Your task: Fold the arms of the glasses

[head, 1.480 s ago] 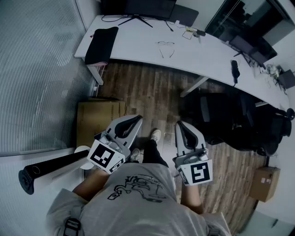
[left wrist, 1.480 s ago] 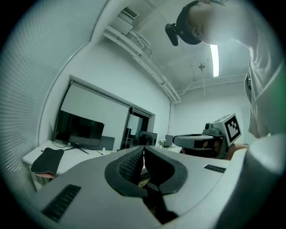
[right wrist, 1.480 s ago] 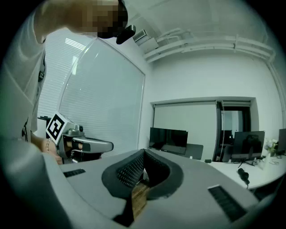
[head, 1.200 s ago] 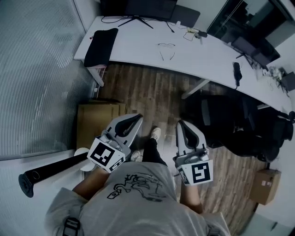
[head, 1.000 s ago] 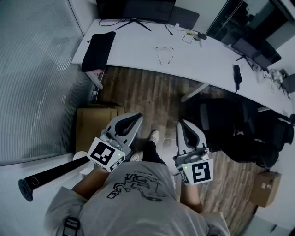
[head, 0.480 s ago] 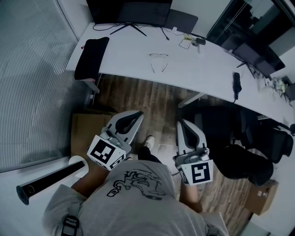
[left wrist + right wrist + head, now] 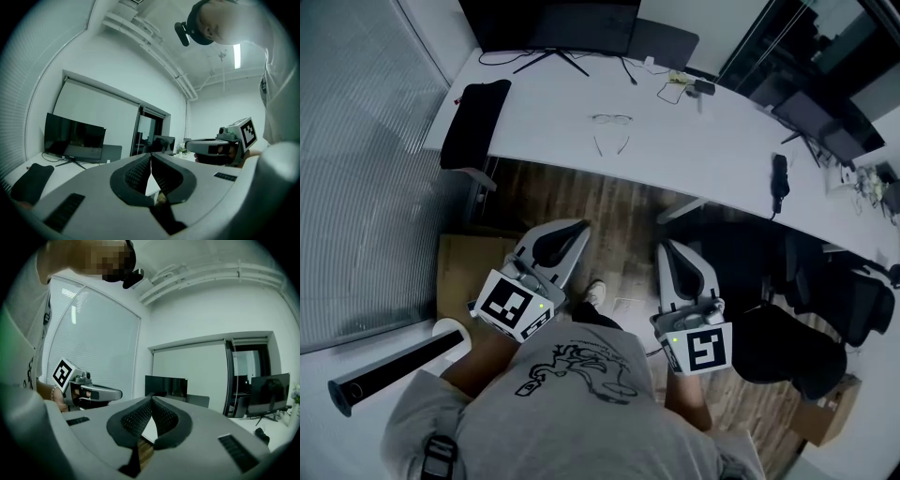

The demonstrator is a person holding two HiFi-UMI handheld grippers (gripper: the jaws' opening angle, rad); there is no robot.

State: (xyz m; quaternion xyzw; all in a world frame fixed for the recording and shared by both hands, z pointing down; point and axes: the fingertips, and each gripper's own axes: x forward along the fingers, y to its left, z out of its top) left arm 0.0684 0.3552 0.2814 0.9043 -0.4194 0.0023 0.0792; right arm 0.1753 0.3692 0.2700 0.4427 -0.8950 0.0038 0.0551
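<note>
Plainly, nothing of the task has been done yet. The glasses (image 7: 610,119) are seen lying on the white desk (image 7: 712,150), in front of the dark monitor (image 7: 553,19), with both arms spread open and pointed toward the desk's near edge. Neither arm has been folded. A black fabric item (image 7: 473,122) is draped at the desk's left end, well apart from the glasses.

The left gripper (image 7: 578,227) is held out in front of the person's torso, over the wooden floor (image 7: 609,197) and well short of the desk. In the left gripper view its ribbed pads are seen meeting at the tips, and nothing is caught between them. The right gripper (image 7: 662,247) is carried beside it in the same way, with its jaws fully closed and empty, as its own view shows. Both are pointed roughly level toward the desk.

Everything is therefore left to do. The desk must be reached, the jaws opened, and each arm swung in against the front frame in turn — probably with the frame steadied by the other gripper. The frame looks thin and light, so it may well be pushed along the smooth desktop rather than folded if it is not braced.
</note>
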